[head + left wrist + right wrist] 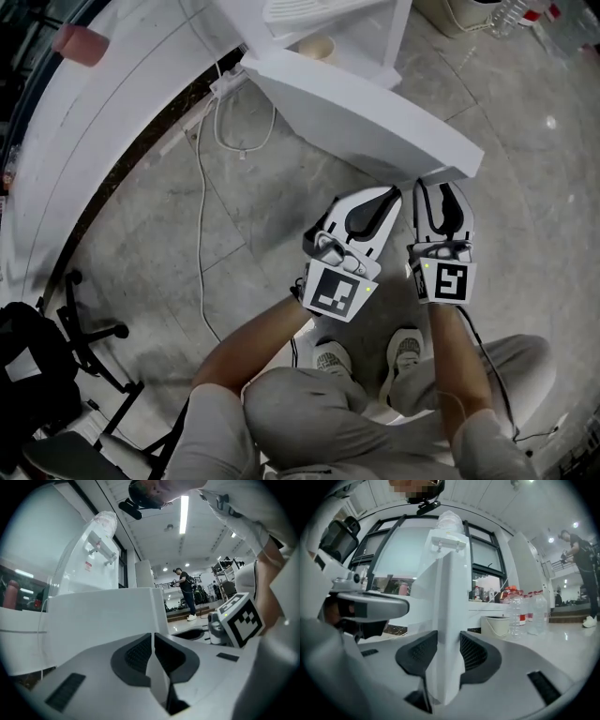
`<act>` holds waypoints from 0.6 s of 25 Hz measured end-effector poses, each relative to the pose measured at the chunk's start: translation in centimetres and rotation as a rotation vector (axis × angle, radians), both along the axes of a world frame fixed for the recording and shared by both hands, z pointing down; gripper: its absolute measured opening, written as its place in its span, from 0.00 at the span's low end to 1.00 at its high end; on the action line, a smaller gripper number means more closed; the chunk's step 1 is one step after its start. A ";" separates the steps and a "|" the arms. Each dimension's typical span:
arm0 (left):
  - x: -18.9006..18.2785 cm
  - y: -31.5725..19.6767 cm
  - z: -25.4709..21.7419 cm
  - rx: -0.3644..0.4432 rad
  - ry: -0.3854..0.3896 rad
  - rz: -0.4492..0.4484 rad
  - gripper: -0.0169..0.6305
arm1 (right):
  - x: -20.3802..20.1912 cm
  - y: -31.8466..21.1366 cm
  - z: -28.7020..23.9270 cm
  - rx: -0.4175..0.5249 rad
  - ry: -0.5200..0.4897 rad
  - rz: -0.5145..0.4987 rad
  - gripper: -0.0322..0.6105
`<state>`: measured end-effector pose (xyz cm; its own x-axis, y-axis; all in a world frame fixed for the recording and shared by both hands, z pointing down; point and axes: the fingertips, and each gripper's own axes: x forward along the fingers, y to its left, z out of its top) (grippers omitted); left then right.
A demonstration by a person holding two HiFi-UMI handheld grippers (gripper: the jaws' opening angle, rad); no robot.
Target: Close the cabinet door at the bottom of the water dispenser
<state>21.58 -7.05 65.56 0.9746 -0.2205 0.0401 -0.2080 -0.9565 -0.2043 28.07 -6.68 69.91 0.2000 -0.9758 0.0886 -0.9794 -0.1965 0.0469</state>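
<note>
well, the right gripper [442,187] pinched the cabinet door [356,112] edge; the left gripper [389,194], closed and empty, sat beside the door. a slow, straight push looked best.

left gripper [153,641] (jaws together), cabinet door [101,616] ahead

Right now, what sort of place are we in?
Probably an open office or lab hall: water dispenser, rolling office chair on a polished stone floor, equipment racks behind a standing person.
</note>
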 end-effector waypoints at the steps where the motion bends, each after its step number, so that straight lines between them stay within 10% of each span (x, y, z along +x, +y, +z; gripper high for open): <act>1: 0.7 -0.1 0.2 -0.005 0.001 0.006 0.07 | 0.9 -0.4 0.0 0.015 -0.014 0.017 0.30; 15: 5.0 -4.3 -2.1 0.021 0.069 -0.016 0.07 | 8.1 -5.8 0.1 0.052 -0.039 0.086 0.25</act>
